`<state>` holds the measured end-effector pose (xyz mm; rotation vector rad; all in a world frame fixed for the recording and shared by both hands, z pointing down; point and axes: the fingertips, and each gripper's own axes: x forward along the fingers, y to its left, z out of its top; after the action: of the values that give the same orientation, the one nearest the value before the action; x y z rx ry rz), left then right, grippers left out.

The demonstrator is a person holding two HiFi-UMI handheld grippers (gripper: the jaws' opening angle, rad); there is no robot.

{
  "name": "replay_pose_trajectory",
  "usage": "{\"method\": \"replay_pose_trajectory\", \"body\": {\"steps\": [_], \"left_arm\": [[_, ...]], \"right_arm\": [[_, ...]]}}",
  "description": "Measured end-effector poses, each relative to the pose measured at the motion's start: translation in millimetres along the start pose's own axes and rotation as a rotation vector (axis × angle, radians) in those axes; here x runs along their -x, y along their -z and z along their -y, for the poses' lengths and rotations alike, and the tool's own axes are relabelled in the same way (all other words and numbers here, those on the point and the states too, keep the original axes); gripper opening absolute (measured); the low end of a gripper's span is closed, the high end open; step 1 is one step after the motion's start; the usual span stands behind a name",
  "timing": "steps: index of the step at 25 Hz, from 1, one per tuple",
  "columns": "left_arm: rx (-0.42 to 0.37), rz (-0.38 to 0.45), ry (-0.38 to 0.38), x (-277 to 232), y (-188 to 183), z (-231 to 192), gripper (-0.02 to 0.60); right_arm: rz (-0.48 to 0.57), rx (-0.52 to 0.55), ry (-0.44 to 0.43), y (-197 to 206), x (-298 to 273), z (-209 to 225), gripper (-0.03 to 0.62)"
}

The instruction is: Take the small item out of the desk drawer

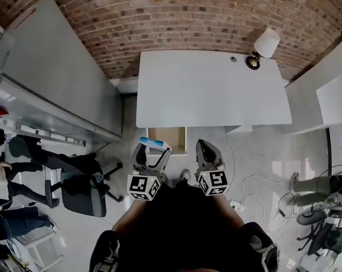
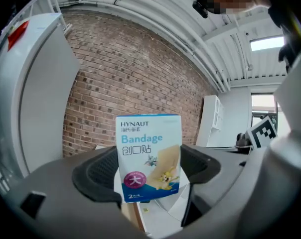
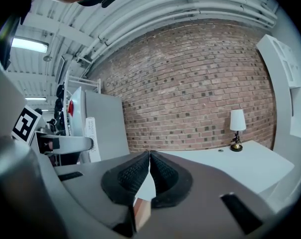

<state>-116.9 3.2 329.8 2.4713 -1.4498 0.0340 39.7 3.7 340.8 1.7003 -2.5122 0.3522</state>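
Observation:
A small blue and white bandage box (image 2: 149, 157) stands upright between the jaws of my left gripper (image 2: 149, 171), which is shut on it. From the head view the same box (image 1: 152, 142) shows as a blue strip at the tip of the left gripper (image 1: 150, 147), just left of the open wooden drawer (image 1: 166, 139) under the white desk (image 1: 210, 89). My right gripper (image 1: 202, 149) hangs right of the drawer. Its pads (image 3: 135, 173) meet with nothing between them, so it (image 3: 149, 164) is shut and empty.
A lamp with a white shade (image 1: 263, 47) stands at the desk's far right corner. A brick wall (image 1: 176, 16) runs behind. A grey cabinet (image 1: 52, 78) flanks the left, white furniture (image 1: 324, 95) the right. A black office chair (image 1: 80, 186) and cables (image 1: 256, 186) lie on the floor.

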Motion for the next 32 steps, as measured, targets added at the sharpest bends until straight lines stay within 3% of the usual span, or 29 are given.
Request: {"method": "replay_pose_trajectory", "body": {"steps": [32], "left_arm": [[0.016,-0.027,0.060,5.6,10.0,-13.4,0.394]], "right_arm": [[-0.009,0.035,0.046,6.6,-0.9,-23.8,0.026]]}}
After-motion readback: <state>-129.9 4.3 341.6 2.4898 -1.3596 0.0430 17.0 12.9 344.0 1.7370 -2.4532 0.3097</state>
